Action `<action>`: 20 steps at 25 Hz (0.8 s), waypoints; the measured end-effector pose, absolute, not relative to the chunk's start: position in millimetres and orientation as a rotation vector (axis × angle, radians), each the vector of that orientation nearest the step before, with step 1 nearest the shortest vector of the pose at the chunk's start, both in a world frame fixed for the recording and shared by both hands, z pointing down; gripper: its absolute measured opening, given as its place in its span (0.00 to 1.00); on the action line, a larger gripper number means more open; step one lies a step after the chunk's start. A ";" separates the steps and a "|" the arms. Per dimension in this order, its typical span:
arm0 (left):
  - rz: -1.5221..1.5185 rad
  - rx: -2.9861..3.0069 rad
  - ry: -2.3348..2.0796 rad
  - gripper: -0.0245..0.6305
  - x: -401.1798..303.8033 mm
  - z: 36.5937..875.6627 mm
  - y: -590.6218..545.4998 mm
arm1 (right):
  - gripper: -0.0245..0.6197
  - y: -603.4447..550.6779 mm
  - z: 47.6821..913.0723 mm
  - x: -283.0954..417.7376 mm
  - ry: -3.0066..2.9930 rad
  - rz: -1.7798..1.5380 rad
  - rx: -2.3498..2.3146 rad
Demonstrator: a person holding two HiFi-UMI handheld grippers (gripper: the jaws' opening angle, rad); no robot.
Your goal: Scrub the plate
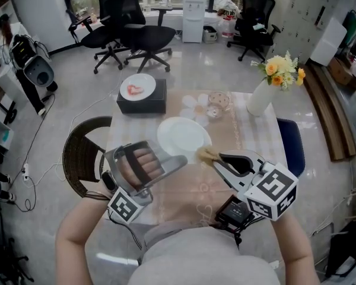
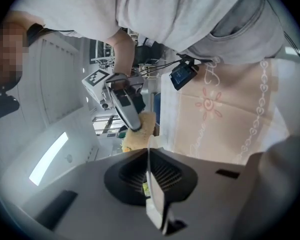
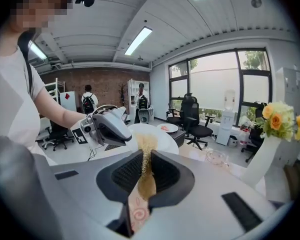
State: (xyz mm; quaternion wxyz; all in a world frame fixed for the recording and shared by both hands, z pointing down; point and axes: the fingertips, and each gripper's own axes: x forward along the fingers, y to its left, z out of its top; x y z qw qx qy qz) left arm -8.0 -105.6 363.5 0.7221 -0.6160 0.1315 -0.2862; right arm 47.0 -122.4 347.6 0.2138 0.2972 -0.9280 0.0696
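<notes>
**Plate in my left tool, sponge in my right**

Head view: my left tool (image 1: 177, 162) is clamped on the near rim of the white plate (image 1: 181, 135), which reaches away from its tips over the desk (image 1: 255, 135). My right tool (image 1: 217, 158) points in from the other side, pinching a yellow sponge (image 1: 205, 154). The sponge sticks out past its tips and meets the plate's rim on the side nearest that tool. Beyond both tools sit a glass bowl (image 1: 218, 101), a white vase (image 1: 260, 97) of flowers out to the right, and a black box (image 1: 142, 103) on the left carrying a small plate (image 1: 139, 86).

Left tool view: the jaws of my left tool (image 2: 149, 176) are closed tight on the plate (image 2: 155, 204), seen edge-on as a thin white strip running out between them. Just past the tips the right tool (image 2: 127, 109) comes in with the sponge (image 2: 140, 131) at its end, close against the plate's edge.

Right tool view: my right tool (image 3: 146, 171) has its jaws nearly together, squeezing the sponge (image 3: 146, 151), which stands up out of them. Straight ahead is the face of the plate (image 3: 162, 136), with the left tool (image 3: 107, 126) gripping it from the left. The vase (image 3: 267, 154) stands far right, and the glass bowl (image 3: 217, 156) lies between it and the plate.
</notes>
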 end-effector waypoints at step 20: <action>-0.629 -1.364 0.247 0.07 -1.0 375.9 -92.9 | 0.12 -168.0 385.2 76.1 -2.409 0.187 0.957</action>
